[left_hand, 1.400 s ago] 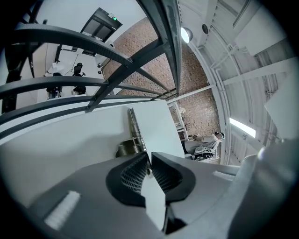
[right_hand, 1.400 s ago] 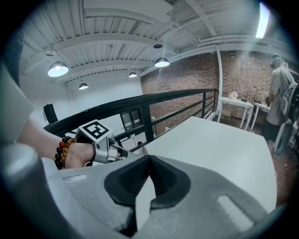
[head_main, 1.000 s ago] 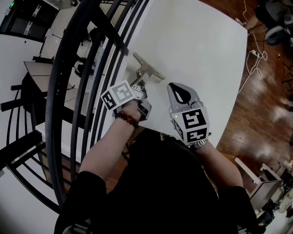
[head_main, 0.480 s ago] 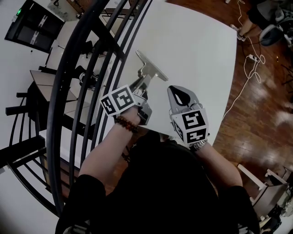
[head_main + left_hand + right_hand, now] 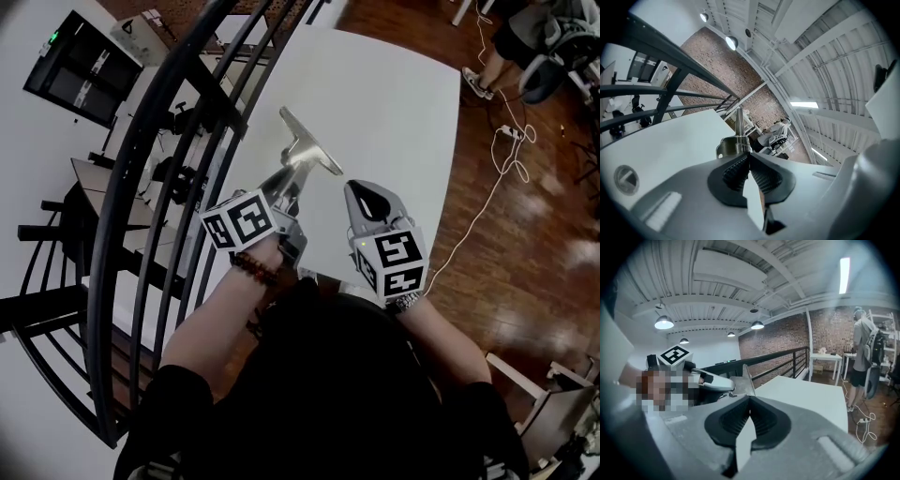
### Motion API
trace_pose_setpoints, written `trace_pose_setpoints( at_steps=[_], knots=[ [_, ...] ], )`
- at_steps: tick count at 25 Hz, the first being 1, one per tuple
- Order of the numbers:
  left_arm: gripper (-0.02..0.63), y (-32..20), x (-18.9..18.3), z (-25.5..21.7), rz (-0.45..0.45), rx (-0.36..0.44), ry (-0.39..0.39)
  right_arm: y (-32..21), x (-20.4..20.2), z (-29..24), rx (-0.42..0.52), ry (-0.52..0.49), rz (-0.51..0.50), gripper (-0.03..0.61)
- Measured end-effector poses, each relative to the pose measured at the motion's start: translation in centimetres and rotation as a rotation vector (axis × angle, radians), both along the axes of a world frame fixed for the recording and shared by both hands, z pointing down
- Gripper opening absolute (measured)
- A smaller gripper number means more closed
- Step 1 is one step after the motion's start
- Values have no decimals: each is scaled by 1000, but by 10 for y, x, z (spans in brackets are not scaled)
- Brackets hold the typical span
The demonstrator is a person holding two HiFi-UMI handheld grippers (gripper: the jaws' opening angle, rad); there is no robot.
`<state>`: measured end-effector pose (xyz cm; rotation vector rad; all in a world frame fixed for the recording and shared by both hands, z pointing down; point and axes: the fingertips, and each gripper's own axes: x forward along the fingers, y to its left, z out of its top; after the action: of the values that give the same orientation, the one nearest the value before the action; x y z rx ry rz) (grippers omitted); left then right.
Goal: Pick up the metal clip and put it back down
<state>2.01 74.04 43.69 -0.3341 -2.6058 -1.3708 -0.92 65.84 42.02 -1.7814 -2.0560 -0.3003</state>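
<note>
Metal clip (image 5: 307,150) now raised off table (image 5: 403,103), clamped in left gripper (image 5: 285,185); right gripper (image 5: 369,198) at 3 o'clock closed, empty. We judge set-down next.

The grey right gripper (image 5: 750,398) is pressing its black ribbed pads (image 5: 735,420) together, with nothing between the jaws. Past them, the white left gripper (image 5: 730,389) with its square-marker cube is gripping a silvery metal clip (image 5: 746,379), which is showing just left of a white rectangular table (image 5: 806,397). A black metal railing (image 5: 783,359) is running behind. A person (image 5: 862,352) is standing at the far right.
</note>
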Motion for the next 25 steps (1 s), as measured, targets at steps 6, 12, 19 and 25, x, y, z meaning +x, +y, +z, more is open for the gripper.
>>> trace_pose_setpoints(
  at_steps=[6,12,19,25],
  knots=[
    [26,-38,-2,-23,10,-115,-9,-32,-9,-14,-48,-4,-3,-8],
    [26,-70,-1,-37,20,-161,-27,-51,-9,-24,-82,-11,-21,-8],
    [26,-116,14,-44,19,-188,-48,-87,3,-26,-101,-16,-43,-8],
    [26,-130,1,-50,8,-182,-42,-96,-12,-33,-100,-11,-61,-8]
  ],
)
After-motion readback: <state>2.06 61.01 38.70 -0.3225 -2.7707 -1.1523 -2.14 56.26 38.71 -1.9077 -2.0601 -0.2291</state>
